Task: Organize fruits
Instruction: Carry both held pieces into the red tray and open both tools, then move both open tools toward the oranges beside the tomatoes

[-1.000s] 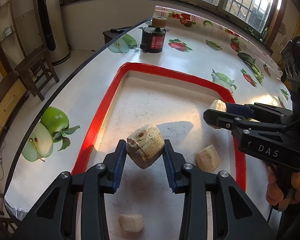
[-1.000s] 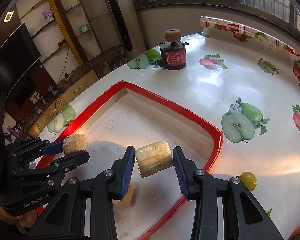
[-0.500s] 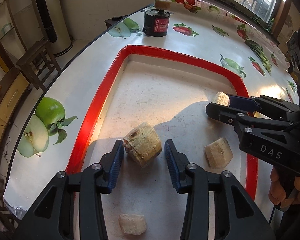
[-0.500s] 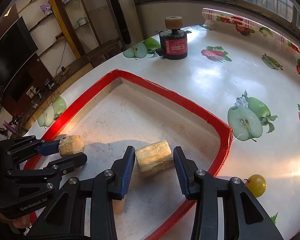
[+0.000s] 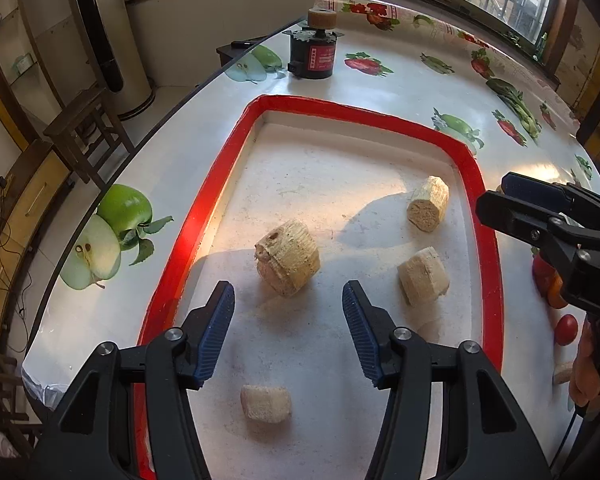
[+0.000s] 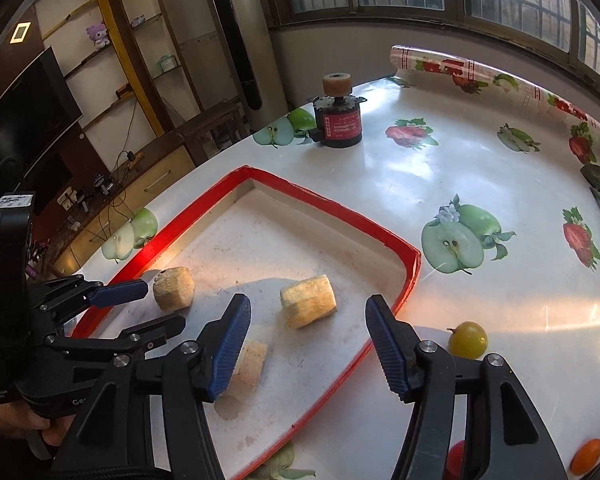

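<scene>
A red-rimmed white tray (image 5: 188, 236) (image 6: 412, 264) lies on the fruit-print table. Several pale sugarcane chunks lie in it. My left gripper (image 5: 288, 312) is open, just behind one chunk (image 5: 288, 260) that rests on the tray floor; this chunk also shows in the right wrist view (image 6: 174, 289). My right gripper (image 6: 308, 332) is open above another chunk (image 6: 309, 301), which lies near the tray's right rim (image 5: 428, 204). Two more chunks (image 5: 422, 276) (image 5: 266, 403) lie nearby in the tray.
A black and red motor (image 5: 313, 50) (image 6: 338, 118) stands at the far table end. A yellow fruit (image 6: 467, 340), an orange one (image 6: 586, 456) and a red one (image 5: 566, 330) lie on the table right of the tray. The table edge runs along the left.
Both grippers lowered their chunks onto the tray floor, opened and let go. Both have drawn back a little from the chunks.
</scene>
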